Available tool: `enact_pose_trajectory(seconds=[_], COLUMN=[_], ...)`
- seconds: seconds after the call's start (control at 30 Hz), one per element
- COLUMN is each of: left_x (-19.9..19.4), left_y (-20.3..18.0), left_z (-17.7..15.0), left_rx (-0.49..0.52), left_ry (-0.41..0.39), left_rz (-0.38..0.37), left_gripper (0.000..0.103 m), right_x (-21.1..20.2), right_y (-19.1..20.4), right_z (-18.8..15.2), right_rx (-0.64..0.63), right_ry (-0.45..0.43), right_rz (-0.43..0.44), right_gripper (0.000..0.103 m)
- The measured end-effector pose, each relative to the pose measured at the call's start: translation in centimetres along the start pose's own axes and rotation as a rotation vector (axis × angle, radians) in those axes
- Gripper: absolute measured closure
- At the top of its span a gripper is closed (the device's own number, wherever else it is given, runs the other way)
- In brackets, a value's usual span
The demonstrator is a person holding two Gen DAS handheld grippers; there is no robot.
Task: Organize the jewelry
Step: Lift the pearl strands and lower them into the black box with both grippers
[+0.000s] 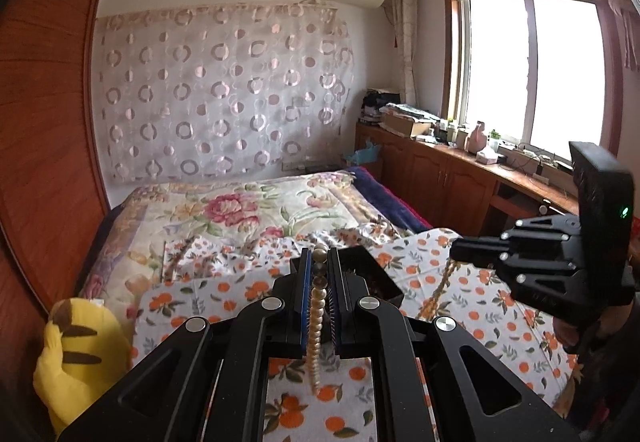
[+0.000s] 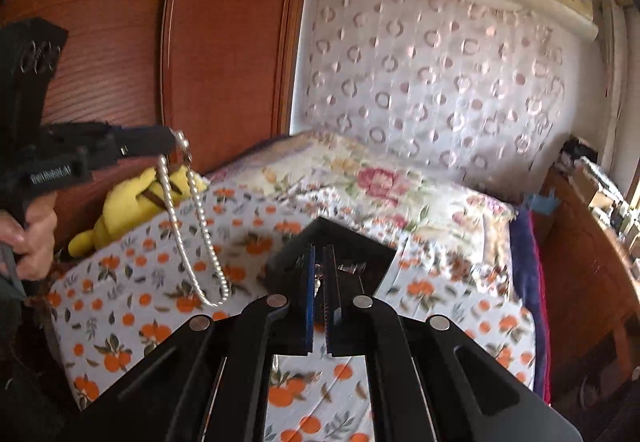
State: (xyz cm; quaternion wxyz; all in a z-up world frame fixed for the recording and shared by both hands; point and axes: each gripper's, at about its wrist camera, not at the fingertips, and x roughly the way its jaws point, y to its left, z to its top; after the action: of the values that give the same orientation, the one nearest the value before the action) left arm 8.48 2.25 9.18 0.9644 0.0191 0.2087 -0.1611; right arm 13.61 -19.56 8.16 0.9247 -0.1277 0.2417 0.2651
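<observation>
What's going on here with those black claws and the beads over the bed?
A person is sorting jewelry over a bed, holding a claw in each hand. The left claw is shut on a pearl necklace, which hangs in a loop above the orange-print sheet. The right claw is shut on something small and shiny, too blurred to name, above a black box on the sheet.
</observation>
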Motion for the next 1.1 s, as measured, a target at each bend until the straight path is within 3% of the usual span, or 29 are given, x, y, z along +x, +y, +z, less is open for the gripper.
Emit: enact_pose_trajectory(seconds=[0.6,0.83,1.1], left_x=[2.4,3.9,6.2], left_y=[0.1,0.5,-0.5], left_z=[4.3,6.6,7.9], left_rx=[-0.006,-0.011,0.024], left_ry=[-0.041,-0.049,-0.036], left_rz=[-0.032,-0.032,-0.025], left_gripper=[0.096,0.096,0.096], right_x=[-1.4,0.4,4.2], right_y=[-4.3,-6.1,-7.9], right_z=[6.7,8.9,8.6], right_rx=[-0.008,-0.018,0.025], right_ry=[-0.134,-0.145,-0.091], right_rz=[-0.031,-0.045,-0.037], right_gripper=[0.099,0.099,0.098])
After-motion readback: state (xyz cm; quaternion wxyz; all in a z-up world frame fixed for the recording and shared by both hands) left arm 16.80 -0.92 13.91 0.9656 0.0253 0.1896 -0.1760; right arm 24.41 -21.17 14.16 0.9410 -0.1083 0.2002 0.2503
